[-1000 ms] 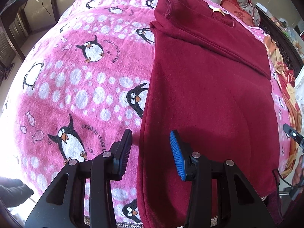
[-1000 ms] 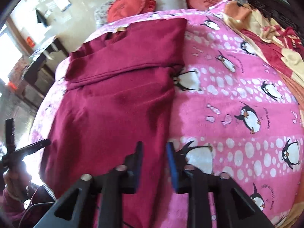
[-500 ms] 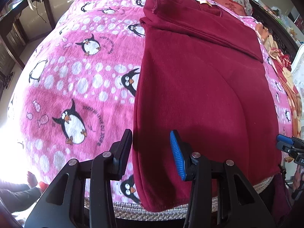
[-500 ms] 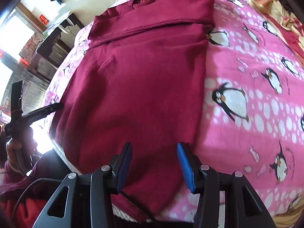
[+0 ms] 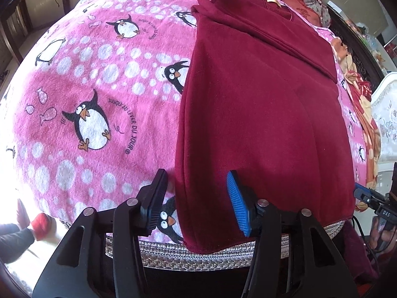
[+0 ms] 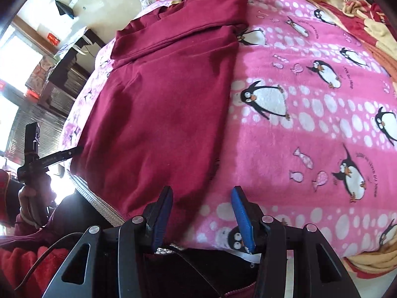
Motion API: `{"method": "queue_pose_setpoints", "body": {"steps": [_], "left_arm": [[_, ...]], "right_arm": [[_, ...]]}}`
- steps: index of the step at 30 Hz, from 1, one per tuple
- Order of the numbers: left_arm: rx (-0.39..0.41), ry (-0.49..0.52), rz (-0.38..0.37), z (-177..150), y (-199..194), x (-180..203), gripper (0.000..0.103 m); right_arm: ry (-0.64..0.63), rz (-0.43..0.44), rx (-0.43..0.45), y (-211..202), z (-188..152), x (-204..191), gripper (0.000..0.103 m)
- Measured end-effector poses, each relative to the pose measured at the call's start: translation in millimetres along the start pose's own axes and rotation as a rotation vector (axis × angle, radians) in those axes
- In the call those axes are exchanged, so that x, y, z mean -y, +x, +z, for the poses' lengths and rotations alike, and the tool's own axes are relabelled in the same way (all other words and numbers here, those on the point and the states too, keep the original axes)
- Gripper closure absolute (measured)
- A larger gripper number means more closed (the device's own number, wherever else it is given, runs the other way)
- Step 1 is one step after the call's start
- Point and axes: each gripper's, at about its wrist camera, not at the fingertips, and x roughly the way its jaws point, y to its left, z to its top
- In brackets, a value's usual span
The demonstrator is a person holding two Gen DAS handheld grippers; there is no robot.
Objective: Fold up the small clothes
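— What's the scene?

— A bed under a pink penguin blanket (image 5: 94, 79), with a maroon garment (image 5: 260, 114) spread flat along it, its near hem hanging just over the bed's woven edge trim (image 5: 173, 253). The far part of the garment is folded across in a band (image 6: 183, 17), collar tag showing.

— Which step is in hand?

— By the look of it, the sides and top are folded and the lengthwise fold is next: both tools line up at the near hem. The left tool (image 5: 197, 198) hovers with its jaws apart, straddling the garment's left edge near the corner, one finger over blanket, the blue-padded one (image 5: 237, 203) over cloth. The right tool (image 6: 201, 213) is likewise apart, astride the right edge near the hem (neither clamps anything yet).

— And the next move?

— Likely each tool must drop onto its corner, close through all layers of the cloth, then carry the hem together toward the folded band. Uneven lifts would skew the fold; thick fleece may slip from a shallow bite.

— What differs from a second ago?

— Both tools have drawn back toward the foot of the bed: then they hung over the garment's middle, with no hem in the left view; now hem and trim are in sight. The right tool's jaws, nearly together then, have opened wide. The garment itself lies as it did.
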Motion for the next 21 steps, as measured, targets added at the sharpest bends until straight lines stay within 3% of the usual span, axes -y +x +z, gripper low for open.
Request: {"method": "queue_pose_setpoints", "body": {"steps": [8,12,21], "left_arm": [[-0.025,-0.003,-0.027,1,5,0,0.053],[-0.028,0.007,-0.029,3,7,3,0.045],[-0.012,0.052,0.023,4,14,18,0.04]], "right_arm": [[0.005,0.094,-0.001,-5,1,-2,0.056],[0.026,0.137,0.0,2,0,1,0.056],[0.006,0.196,-0.029,12,3,-5,0.056]]}}
